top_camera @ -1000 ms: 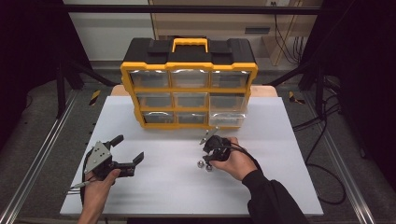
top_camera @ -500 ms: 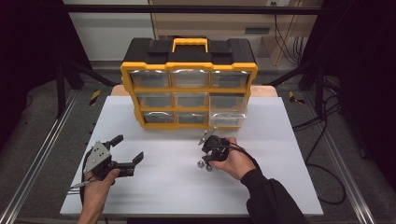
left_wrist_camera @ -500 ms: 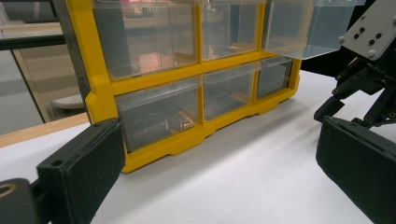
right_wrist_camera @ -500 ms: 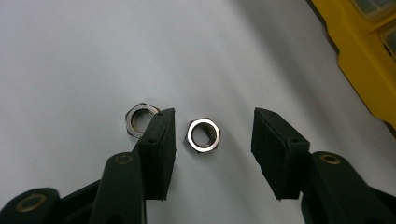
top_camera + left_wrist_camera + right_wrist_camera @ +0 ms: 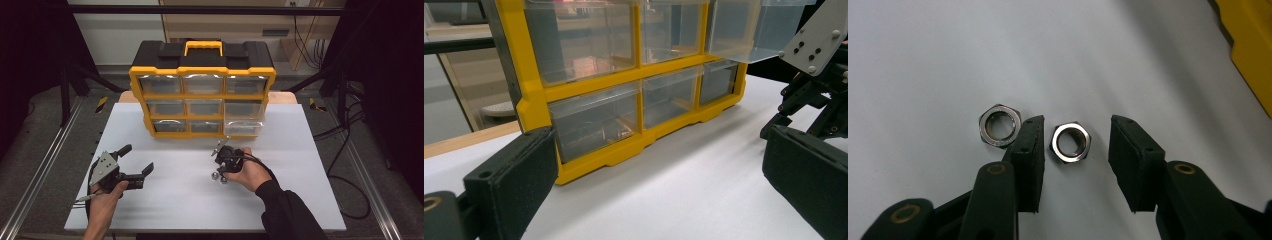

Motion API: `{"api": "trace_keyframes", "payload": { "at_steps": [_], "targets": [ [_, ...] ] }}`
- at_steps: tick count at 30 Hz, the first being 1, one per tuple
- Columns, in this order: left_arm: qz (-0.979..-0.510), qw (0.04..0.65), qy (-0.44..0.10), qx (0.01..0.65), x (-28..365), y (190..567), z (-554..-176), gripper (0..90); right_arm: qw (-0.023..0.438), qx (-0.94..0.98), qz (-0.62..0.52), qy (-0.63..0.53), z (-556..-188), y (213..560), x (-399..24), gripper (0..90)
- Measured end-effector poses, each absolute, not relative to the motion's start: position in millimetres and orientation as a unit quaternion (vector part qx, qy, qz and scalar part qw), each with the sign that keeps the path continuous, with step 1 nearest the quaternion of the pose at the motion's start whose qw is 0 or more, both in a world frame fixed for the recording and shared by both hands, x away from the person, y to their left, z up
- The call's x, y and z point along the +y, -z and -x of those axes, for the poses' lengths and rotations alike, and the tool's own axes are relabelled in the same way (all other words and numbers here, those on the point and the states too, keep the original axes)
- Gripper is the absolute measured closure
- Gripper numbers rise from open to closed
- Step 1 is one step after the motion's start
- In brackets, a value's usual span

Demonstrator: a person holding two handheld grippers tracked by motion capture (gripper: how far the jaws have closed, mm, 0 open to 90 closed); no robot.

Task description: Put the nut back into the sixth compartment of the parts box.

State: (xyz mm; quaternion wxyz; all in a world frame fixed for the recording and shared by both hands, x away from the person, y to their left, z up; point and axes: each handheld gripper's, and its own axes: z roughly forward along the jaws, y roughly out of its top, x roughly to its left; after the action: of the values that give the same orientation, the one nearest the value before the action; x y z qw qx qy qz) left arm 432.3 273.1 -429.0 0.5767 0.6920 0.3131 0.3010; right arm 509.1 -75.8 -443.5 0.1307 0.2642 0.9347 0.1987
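Two steel hex nuts lie on the white table. In the right gripper view one nut sits between the jaws of my right gripper, clear of both pads. The jaws have just been closing around it. The other nut lies just outside the left jaw. From above, the right gripper points down at the nuts in front of the organizer. My left gripper rests at the table's left, open and empty. The left gripper view shows it facing the organizer.
A yellow and black drawer organizer with clear drawers stands at the back of the white table. One right-hand drawer is pulled out, seen also as a protruding drawer. Cables trail on the floor at the right.
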Motion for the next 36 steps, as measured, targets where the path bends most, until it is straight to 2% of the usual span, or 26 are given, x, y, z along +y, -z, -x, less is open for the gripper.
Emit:
{"api": "trace_keyframes", "payload": {
  "at_steps": [20,36],
  "targets": [
    [-0.693,0.575,-0.301,0.313,272.9,428.8,-432.5,1.2,0.107,0.938,-0.272,-0.184,-514.4,450.8,-73.2,66.9],
    [-0.694,0.574,-0.302,0.313,272.8,428.7,-432.4,1.2,0.103,0.939,-0.268,-0.187,-515.2,451.3,-73.9,69.8]
  ]
}}
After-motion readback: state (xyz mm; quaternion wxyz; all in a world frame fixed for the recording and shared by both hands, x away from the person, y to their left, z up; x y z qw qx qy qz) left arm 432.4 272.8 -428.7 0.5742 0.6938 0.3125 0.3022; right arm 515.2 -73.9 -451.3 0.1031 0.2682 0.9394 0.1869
